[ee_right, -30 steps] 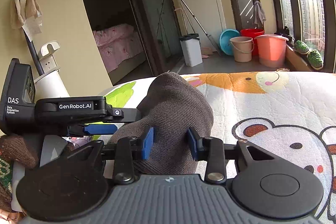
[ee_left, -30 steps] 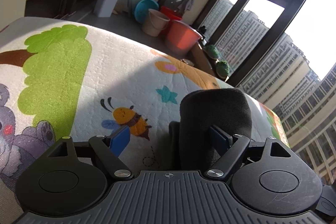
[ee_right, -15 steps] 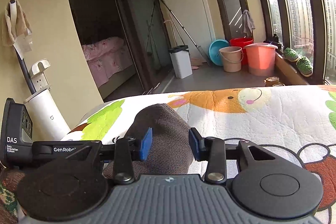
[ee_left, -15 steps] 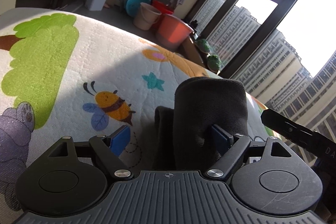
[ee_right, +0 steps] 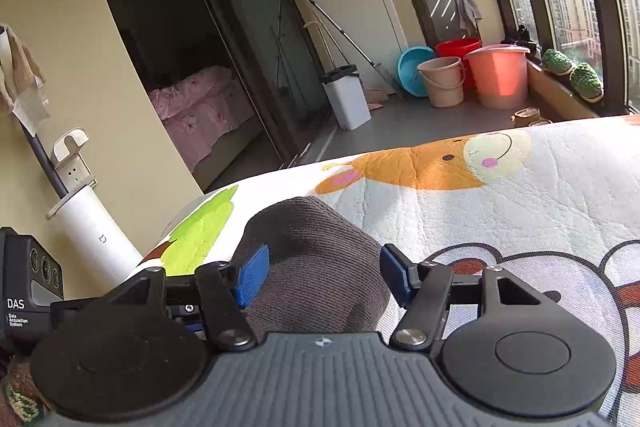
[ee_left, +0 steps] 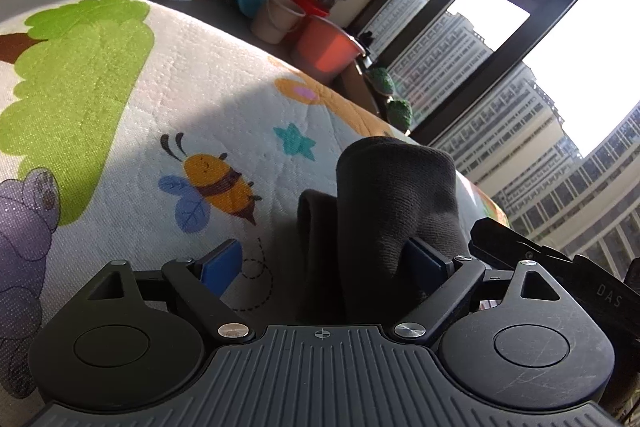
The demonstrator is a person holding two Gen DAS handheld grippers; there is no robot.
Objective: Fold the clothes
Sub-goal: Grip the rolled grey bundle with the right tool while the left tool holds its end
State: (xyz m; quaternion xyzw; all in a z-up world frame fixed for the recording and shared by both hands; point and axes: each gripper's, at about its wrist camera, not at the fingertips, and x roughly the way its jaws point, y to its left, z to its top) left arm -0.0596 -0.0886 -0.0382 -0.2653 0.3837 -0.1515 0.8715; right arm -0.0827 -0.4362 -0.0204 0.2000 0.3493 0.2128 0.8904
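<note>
A dark grey-brown knitted garment [ee_left: 392, 211] lies bunched in a folded hump on the cartoon-print quilt [ee_left: 200, 99]. My left gripper [ee_left: 324, 265] is open, its blue pads far apart; the garment fills the right half of the gap and touches the right pad. In the right wrist view the same garment [ee_right: 316, 267] sits between the blue pads of my right gripper [ee_right: 322, 275], which is open around it. The left gripper's body [ee_right: 32, 283] shows at the left edge of that view, and the right gripper's body [ee_left: 560, 267] at the right edge of the left wrist view.
The quilt [ee_right: 500, 195] covers a bed. Beyond its far edge stand an orange bucket [ee_right: 498, 75], a beige bucket [ee_right: 442, 81], a blue basin [ee_right: 414, 69] and a white bin [ee_right: 346, 97]. A white cylinder [ee_right: 96, 227] stands at left. Windows line the right side.
My right gripper's pads have spread wider, off the garment. Both grippers have shifted over the quilt and sit closer together. The left gripper stayed open.
</note>
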